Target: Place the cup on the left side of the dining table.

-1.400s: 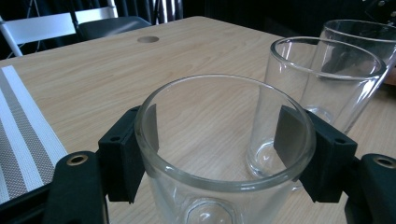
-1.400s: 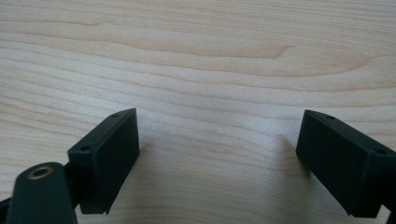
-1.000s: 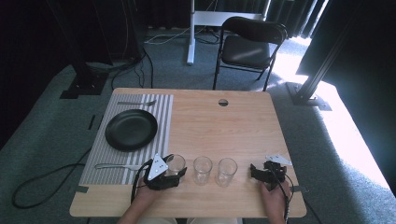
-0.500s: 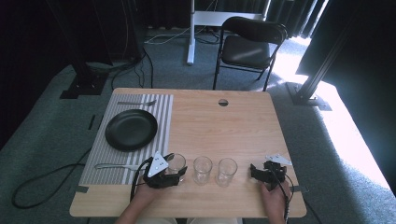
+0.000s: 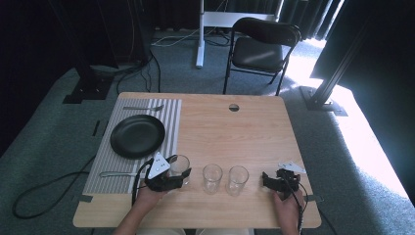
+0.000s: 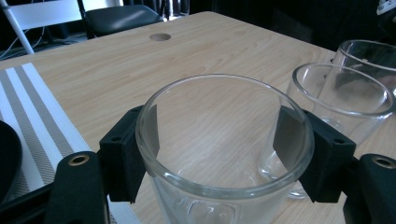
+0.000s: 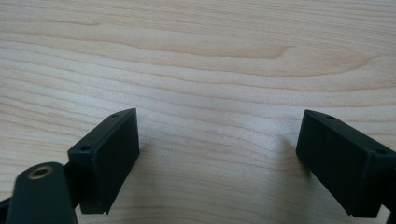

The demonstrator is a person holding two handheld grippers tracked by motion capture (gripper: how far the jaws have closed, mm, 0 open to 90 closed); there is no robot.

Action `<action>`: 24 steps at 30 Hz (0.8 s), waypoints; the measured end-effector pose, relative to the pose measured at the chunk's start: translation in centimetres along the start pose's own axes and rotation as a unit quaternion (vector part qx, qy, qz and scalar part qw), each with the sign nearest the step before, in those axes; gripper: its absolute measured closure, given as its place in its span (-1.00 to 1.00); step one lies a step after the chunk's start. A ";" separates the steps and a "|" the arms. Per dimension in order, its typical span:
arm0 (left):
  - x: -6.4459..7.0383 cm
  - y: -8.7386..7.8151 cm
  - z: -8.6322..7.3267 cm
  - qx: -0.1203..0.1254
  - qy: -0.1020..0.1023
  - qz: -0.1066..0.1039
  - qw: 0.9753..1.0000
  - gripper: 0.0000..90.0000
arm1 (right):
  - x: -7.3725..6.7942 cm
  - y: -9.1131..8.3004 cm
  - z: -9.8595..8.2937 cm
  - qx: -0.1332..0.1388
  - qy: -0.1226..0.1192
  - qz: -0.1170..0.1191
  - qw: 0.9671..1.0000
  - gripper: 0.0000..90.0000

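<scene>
Three clear drinking glasses stand in a row near the table's front edge. My left gripper (image 5: 181,175) is shut on the left glass (image 5: 179,164). In the left gripper view its black pads (image 6: 128,156) press both sides of this glass (image 6: 224,140) just under the rim. The middle glass (image 5: 212,177) and the right glass (image 5: 238,179) stand free beside it, and they appear as the middle glass (image 6: 343,100) and right glass (image 6: 369,51) at the right of the left gripper view. My right gripper (image 5: 267,179) rests on the wood right of the row. It is open (image 7: 217,154) over bare table.
A black plate (image 5: 137,135) lies on a striped grey placemat (image 5: 166,117), with a fork (image 5: 142,108) behind it and a spoon (image 5: 115,173) in front. The wooden table has a cable hole (image 5: 234,107) at the back. A folding chair (image 5: 262,49) stands beyond.
My left gripper and its glass have shifted very slightly left and away from the front edge. The right gripper has stayed still.
</scene>
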State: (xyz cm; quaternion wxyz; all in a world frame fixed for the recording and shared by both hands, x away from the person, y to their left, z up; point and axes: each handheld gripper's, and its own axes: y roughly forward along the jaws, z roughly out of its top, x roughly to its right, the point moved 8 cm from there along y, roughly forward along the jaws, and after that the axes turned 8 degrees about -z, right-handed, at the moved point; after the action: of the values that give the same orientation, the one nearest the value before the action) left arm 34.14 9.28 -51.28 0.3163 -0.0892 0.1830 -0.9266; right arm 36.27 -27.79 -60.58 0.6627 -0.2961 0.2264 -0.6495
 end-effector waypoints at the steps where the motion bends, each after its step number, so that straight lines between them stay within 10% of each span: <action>1: -0.1 0.0 0.1 0.002 0.000 0.002 1.000 -0.35 | 0.0 0.0 0.0 0.000 0.000 0.000 1.000 -0.72; 24: -5.3 -2.0 2.2 0.024 -0.030 0.065 0.997 -0.35 | 0.0 0.0 0.0 0.001 -0.001 0.000 1.000 -0.72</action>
State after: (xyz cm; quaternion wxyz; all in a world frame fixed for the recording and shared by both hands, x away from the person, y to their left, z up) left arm 37.79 13.44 -48.72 0.3835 -0.0971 0.1564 -0.9050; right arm 36.28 -27.80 -60.59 0.6631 -0.2962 0.2254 -0.6494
